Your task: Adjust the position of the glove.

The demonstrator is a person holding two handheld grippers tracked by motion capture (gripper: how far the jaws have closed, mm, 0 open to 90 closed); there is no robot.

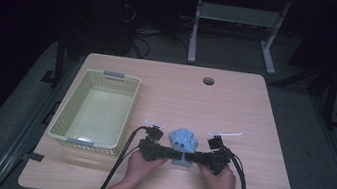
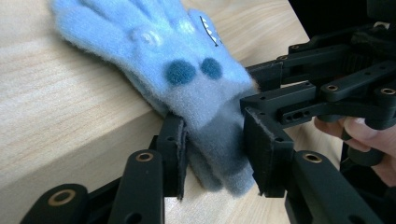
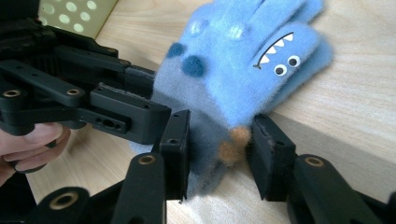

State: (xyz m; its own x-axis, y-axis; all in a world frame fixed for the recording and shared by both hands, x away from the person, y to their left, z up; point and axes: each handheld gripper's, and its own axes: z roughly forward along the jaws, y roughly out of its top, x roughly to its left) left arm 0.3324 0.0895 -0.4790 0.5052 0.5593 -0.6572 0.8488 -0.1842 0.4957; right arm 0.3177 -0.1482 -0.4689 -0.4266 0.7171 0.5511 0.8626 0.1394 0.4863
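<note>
Two grippers on one blue glove, lying mid-table right of the yellow basket. Left gripper clamped on the grey cuff; right gripper clamped on the cuff's other side.

Item: one fuzzy light-blue glove, child-sized in appearance, lying flat on the wooden table near its front edge, fingers pointing away from the person. Markings: two dark-blue spots on the back, a toothed mouth and two eyes on one finger. Cuff grey-blue, with a small orange patch.
</note>
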